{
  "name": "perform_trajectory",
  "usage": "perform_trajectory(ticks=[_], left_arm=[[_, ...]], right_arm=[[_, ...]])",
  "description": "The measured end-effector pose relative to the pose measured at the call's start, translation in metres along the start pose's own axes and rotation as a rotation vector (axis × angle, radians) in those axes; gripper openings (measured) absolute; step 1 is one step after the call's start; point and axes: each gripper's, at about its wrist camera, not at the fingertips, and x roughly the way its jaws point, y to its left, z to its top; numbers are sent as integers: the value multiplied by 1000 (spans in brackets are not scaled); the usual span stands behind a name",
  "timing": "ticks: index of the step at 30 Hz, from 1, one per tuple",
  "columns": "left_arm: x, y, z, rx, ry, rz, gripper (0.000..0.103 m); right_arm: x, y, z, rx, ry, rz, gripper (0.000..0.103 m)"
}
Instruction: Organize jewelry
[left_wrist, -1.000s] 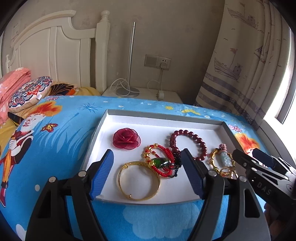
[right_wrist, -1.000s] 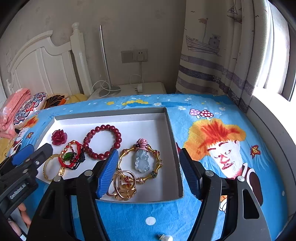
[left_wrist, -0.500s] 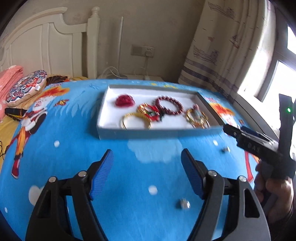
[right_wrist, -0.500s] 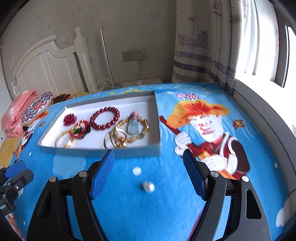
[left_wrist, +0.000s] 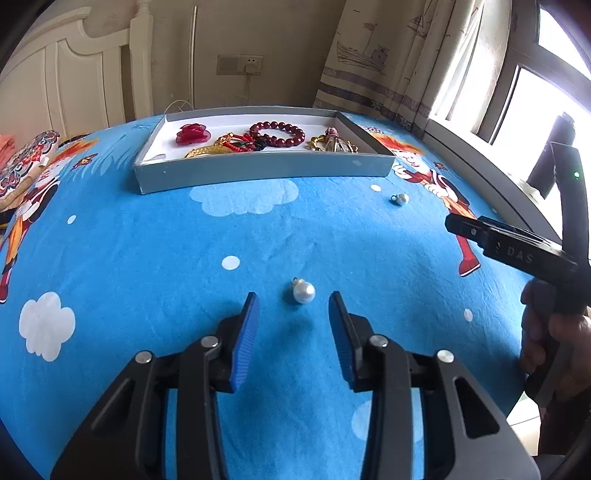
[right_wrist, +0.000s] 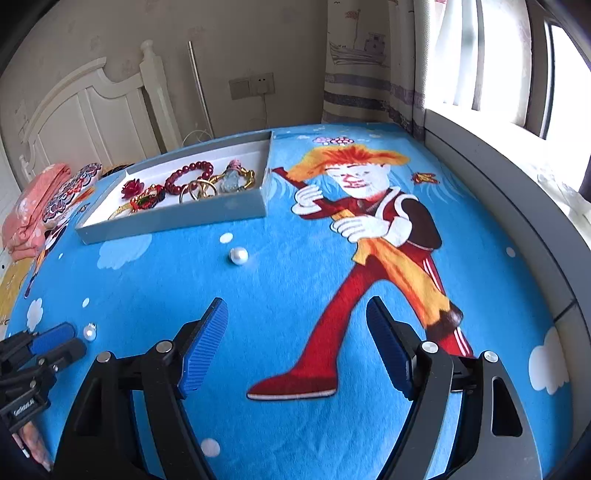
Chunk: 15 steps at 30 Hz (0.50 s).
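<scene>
Here, through your left wrist camera, your left claw (left_wrist: 293, 314) hangs low over the blue cartoon-print bedspread (left_wrist: 147, 258) with its blue pads (left_wrist: 243, 343) parted and nothing between them. A white pearl pendant (left_wrist: 303, 291) with a small gold cap lies on the spread just ahead of the tips, roughly centred on the gap but not touched by either pad. A second pearl (left_wrist: 400, 199) sits further off to the right, near the grey tray (left_wrist: 258, 171). That tray rests on the bed beyond, white inside, and holds a red rose brooch (left_wrist: 192, 133), a dark red bead bracelet (left_wrist: 277, 133), a red-and-gold bangle cluster (left_wrist: 232, 144) and gold pieces (left_wrist: 332, 144) at its right end. At the right edge your right hand (left_wrist: 554, 343) grips the black handle of the other tool.

Through your right wrist camera, your right claw (right_wrist: 297, 321) is spread wide and empty, above the printed figure's red leg. The nearer pearl (right_wrist: 239, 255) from this side lies ahead and left of the pads, between them and the tray (right_wrist: 177, 221), well apart from both fingers. The other pearl (right_wrist: 89, 332) lies at the far left, just beside the blue tip of your left claw (right_wrist: 55, 341). The tray shows the same red beads (right_wrist: 189, 177) and gold rings (right_wrist: 201, 189). A pink folded cloth (right_wrist: 33, 210) lies by the white headboard (right_wrist: 92, 122).
</scene>
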Motion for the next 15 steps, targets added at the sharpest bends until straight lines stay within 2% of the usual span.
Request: perform_trajectory(ticks=[4, 10, 15], left_arm=[[5, -6, 4, 16, 5, 6, 35], [12, -13, 7, 33, 14, 13, 28], [17, -20, 7, 73, 11, 53, 18]], right_arm=[[-2, 1, -11, -26, 29, 9, 76], [-13, 1, -18, -46, 27, 13, 78], [-9, 2, -17, -46, 34, 20, 79]])
